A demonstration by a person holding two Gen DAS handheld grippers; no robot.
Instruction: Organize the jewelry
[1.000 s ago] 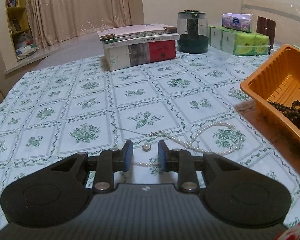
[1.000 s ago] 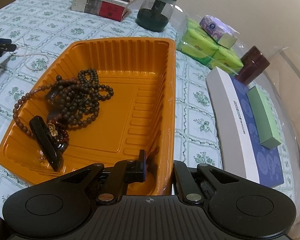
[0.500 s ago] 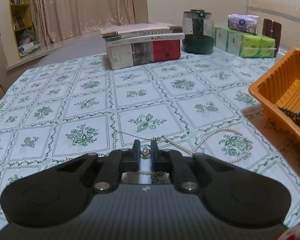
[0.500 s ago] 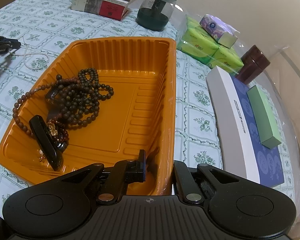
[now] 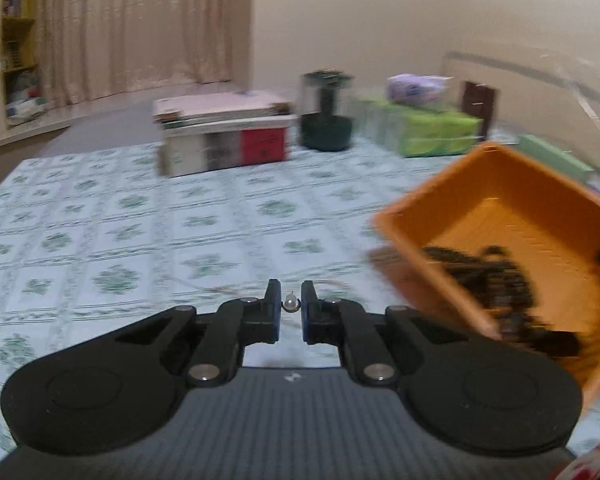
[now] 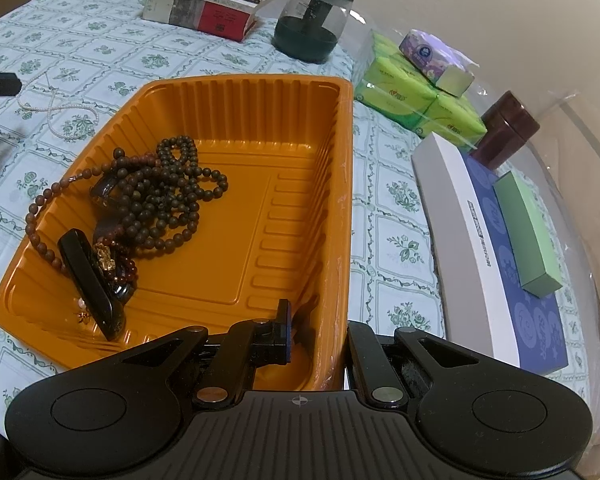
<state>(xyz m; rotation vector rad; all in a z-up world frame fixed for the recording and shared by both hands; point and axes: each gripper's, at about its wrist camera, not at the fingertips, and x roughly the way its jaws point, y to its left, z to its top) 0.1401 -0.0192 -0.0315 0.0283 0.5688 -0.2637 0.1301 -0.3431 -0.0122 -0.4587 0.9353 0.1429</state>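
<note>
Jaws of left gripper [image 5: 291,303] now clamp white pearl necklace [image 5: 291,302] (lifted); ribbed orange plastic tray [image 5: 456,184] at 2 o'clock next.

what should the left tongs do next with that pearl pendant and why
Probably carry it right, over the orange tray, then let go. The left tongs are pinched on the small pearl pendant, and its thin chain runs down to the tablecloth. The tray, steadied at its wall by the right tongs, already holds the dark bead strands, so the pendant likely belongs there too.
</note>
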